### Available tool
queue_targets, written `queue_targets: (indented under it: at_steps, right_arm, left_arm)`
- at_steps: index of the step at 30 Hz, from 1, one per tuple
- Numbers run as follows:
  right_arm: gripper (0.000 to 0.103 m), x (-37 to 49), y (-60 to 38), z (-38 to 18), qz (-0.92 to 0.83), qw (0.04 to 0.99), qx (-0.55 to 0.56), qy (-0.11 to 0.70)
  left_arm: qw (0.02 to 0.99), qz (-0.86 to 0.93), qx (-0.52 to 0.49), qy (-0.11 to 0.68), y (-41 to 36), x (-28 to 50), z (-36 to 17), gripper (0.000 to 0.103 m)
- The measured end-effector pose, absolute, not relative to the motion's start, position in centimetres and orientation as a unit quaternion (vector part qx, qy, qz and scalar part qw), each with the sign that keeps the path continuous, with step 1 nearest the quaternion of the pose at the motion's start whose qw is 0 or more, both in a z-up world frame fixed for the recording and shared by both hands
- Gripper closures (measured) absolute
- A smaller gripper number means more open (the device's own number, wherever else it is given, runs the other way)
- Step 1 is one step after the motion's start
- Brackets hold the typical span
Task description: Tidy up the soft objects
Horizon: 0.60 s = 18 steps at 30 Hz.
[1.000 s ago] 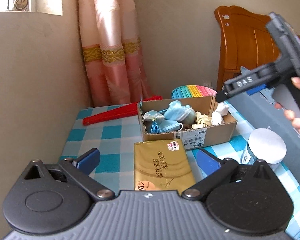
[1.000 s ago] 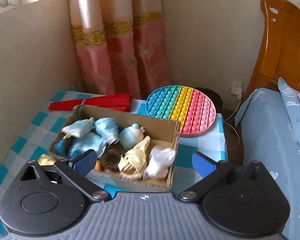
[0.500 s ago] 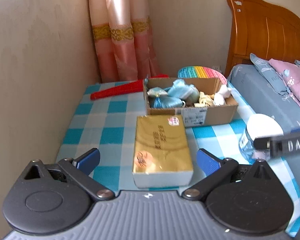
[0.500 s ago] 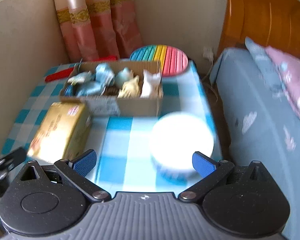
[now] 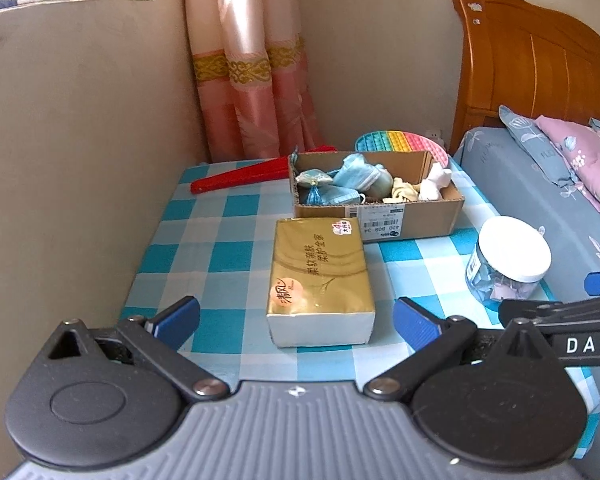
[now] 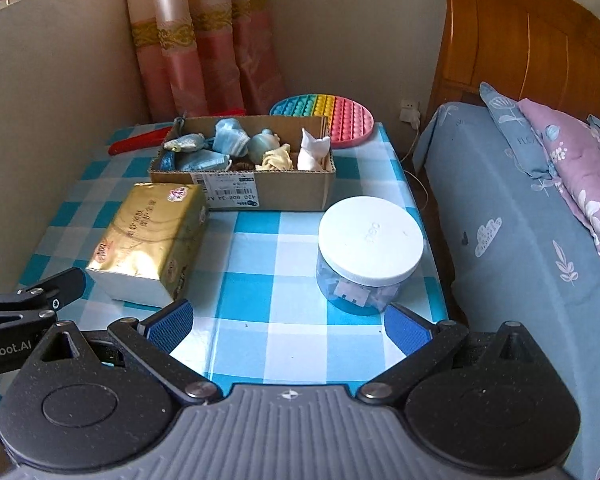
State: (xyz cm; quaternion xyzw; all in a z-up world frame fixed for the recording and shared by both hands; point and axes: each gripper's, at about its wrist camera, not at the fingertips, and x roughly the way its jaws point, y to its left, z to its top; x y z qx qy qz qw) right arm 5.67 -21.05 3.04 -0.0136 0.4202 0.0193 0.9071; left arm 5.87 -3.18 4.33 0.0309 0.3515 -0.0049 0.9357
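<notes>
A cardboard box [image 5: 412, 222] [image 6: 284, 190] stands at the back of the checked table and holds several soft things: blue pouches [image 5: 356, 176] [image 6: 230, 140], a cream one [image 6: 276, 158] and a white cat figure [image 5: 434, 184] [image 6: 312, 148]. My left gripper [image 5: 296, 320] is open and empty at the table's near edge, just before a gold tissue pack [image 5: 320, 272] [image 6: 152, 236]. My right gripper [image 6: 288, 324] is open and empty near the front edge, just before a white-lidded jar [image 6: 370, 240] [image 5: 510, 256].
A round rainbow pop mat [image 6: 332, 114] [image 5: 404, 142] and a red folded fan [image 5: 240, 178] [image 6: 140, 142] lie behind the box. A wall runs along the left, a curtain [image 5: 252, 80] hangs at the back, a bed [image 6: 520, 220] lies close on the right.
Both grippers have drawn back from the box toward the table's near edge. The right gripper was over the box a second ago; it now sits low beside the left one.
</notes>
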Motion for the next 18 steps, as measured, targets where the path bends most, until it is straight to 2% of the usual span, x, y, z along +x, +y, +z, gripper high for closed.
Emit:
queue_targets:
  at_steps: [18]
  right_arm:
    - [0.000,4.87,-21.07,3.65,0.018,0.913,-0.011,0.407]
  left_arm:
    - [0.936,-0.001,0.037,0.350,-3.32,5.31,4.69,0.001]
